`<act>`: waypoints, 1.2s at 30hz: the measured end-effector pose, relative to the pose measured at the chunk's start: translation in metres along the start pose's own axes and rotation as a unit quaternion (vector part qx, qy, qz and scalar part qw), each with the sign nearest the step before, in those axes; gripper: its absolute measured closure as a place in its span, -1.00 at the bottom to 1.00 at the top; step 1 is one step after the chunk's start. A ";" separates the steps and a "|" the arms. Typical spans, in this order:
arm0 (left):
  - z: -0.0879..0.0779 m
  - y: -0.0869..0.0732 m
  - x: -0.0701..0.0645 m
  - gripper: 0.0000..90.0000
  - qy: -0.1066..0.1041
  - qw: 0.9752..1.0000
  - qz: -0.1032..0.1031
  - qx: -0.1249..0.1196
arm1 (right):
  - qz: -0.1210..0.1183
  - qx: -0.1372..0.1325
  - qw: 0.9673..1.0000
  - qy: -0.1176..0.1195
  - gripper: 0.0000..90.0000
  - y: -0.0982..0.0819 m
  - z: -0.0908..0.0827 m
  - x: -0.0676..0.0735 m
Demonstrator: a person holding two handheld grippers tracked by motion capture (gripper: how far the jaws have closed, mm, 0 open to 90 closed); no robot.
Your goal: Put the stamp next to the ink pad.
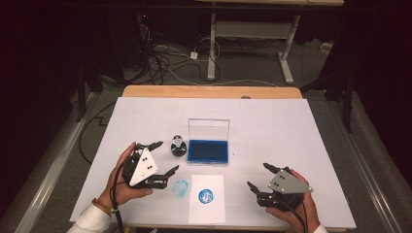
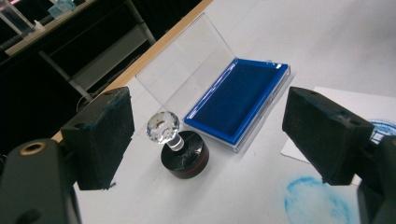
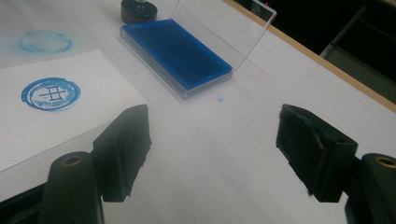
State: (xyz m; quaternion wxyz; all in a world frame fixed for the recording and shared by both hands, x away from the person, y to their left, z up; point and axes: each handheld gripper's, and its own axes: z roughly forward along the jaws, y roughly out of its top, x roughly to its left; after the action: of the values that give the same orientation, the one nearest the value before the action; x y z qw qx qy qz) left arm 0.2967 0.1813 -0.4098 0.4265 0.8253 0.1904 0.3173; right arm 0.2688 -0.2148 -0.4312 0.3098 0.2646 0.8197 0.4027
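Observation:
A round black stamp with a clear crystal knob [image 1: 178, 147] [image 2: 180, 149] stands upright on the white table, just left of an open blue ink pad [image 1: 208, 152] [image 2: 239, 105] [image 3: 175, 52] whose clear lid is raised. In front of the pad lies a white sheet [image 1: 207, 199] [image 3: 51, 109] bearing a round blue stamped mark [image 1: 206, 196] [image 3: 50, 94]. My left gripper [image 1: 167, 158] [image 2: 208, 140] is open, its jaws wide apart and aimed at the stamp, a short way off it. My right gripper [image 1: 261, 176] [image 3: 212, 149] rests open at the front right, nothing between its jaws.
A smudged blue ring [image 1: 180, 188] [image 2: 316, 200] [image 3: 45, 41] marks the table cover left of the sheet. The wooden table edge [image 1: 211, 91] runs along the back. Beyond it are a desk frame [image 1: 252, 43] and floor cables [image 1: 165, 58].

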 end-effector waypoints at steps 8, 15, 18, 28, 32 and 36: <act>-0.003 -0.011 -0.005 -0.63 0.010 1.000 0.003 0.011 | 0.001 -0.005 1.000 -0.007 -0.41 0.000 -0.002 -0.002; -0.006 -0.021 -0.008 -0.63 0.014 1.000 -0.003 0.021 | 0.003 -0.007 1.000 -0.011 -0.42 0.000 -0.002 -0.003; -0.008 -0.027 -0.009 -0.63 0.016 0.999 -0.006 0.028 | 0.003 -0.007 1.000 -0.014 -0.42 0.000 -0.003 -0.003; -0.014 -0.045 -0.009 -0.63 0.015 0.998 -0.028 0.046 | 0.007 -0.011 1.000 -0.021 -0.43 -0.001 -0.004 -0.006; -0.015 -0.050 -0.008 -0.63 0.018 0.998 -0.031 0.052 | 0.009 -0.011 1.000 -0.022 -0.43 -0.001 -0.003 -0.007; -0.016 -0.058 -0.008 -0.63 0.020 0.997 -0.036 0.064 | 0.011 -0.010 1.000 -0.023 -0.44 -0.002 -0.003 -0.008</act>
State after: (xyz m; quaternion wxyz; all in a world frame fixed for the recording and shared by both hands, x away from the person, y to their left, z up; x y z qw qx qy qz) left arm 0.2775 0.2184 -0.4541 0.3798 0.8373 0.2485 0.3048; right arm 0.2716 -0.2228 -0.4288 0.3267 0.2791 0.8055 0.4082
